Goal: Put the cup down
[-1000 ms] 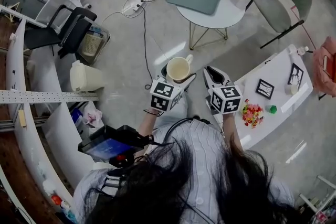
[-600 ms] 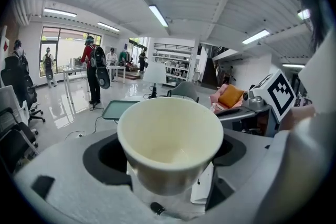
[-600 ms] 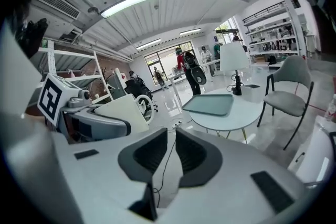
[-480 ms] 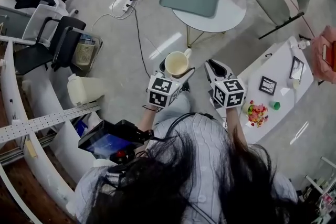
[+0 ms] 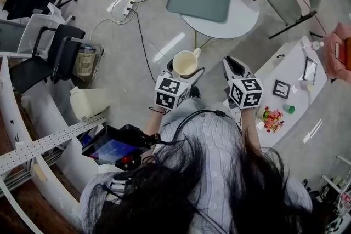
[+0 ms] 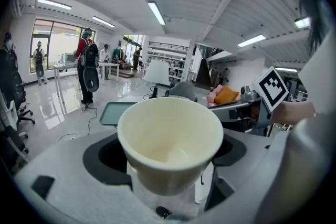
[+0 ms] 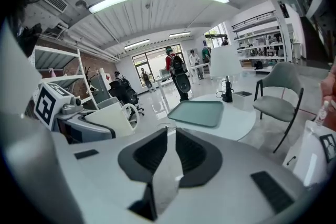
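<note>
The left tool (image 5: 182, 75) is closed on the cup (image 5: 185, 63), held upright above the floor. The round table (image 5: 241, 13) is at 12 o'clock, well apart. The right tool (image 7: 170, 139) is shut w/ nothing in it. Risk: if the jaws open before the table is under it, the cup falls. Vs 1 s ago, the cup is slightly nearer the table, same grip.

cream cup (image 6: 170, 144), clamped by left gripper (image 6: 170, 186)

Overhead view; two low, toward tray (image 5: 198, 0)
</note>
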Motion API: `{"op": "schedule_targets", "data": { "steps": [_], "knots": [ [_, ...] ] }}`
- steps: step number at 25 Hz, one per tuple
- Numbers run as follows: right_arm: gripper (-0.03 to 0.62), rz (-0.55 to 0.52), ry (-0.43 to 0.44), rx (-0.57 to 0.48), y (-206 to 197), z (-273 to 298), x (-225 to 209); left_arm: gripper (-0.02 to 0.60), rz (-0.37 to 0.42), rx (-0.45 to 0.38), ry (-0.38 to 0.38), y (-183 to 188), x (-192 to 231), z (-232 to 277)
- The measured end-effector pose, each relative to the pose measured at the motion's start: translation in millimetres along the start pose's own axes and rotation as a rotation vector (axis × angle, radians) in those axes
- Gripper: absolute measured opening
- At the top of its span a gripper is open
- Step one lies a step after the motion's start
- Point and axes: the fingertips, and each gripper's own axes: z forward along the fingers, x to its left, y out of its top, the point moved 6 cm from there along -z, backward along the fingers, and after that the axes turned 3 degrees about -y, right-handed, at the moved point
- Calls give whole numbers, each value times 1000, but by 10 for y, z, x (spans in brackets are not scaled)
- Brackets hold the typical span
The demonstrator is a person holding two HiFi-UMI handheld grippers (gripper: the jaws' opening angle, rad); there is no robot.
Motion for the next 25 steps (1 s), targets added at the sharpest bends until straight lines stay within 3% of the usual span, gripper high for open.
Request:
{"op": "schedule_targets", "data": {
  "steps": [16,25],
  "knots": [
    [65,6,11,37,112,284,-66,454,-29,-2,-6,108,244,252],
    [66,-7,47,48,461,816,-476,454,-44,17,23,348,558,771]
  ]
}}
